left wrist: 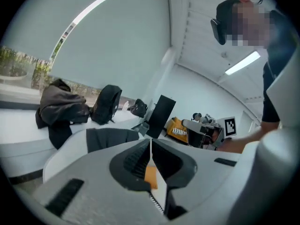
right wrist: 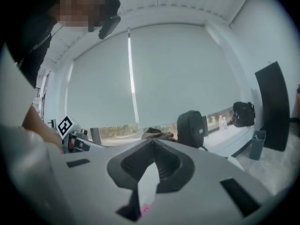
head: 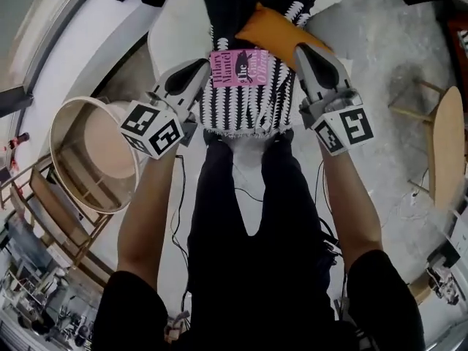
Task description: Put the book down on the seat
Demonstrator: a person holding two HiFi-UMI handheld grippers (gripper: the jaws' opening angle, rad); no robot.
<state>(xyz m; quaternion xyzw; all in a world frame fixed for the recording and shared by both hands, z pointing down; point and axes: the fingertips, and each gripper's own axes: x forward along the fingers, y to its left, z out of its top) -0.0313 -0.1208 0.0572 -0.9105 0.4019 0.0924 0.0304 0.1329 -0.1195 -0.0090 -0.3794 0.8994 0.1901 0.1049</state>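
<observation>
As the left gripper (head: 199, 72) and right gripper (head: 304, 57) clamp their jaws shut on its opposite edges, the black-and-white book (head: 248, 101) hangs between the 2, above the person's legs (head: 248, 196).

Book (head: 248, 101) in middle, above the person's legs (head: 248, 196) | left gripper (head: 201, 70) on its left edge | right gripper (head: 304, 55) on its right edge | round table (head: 55, 134) at left | stool (head: 444, 145) far right
</observation>
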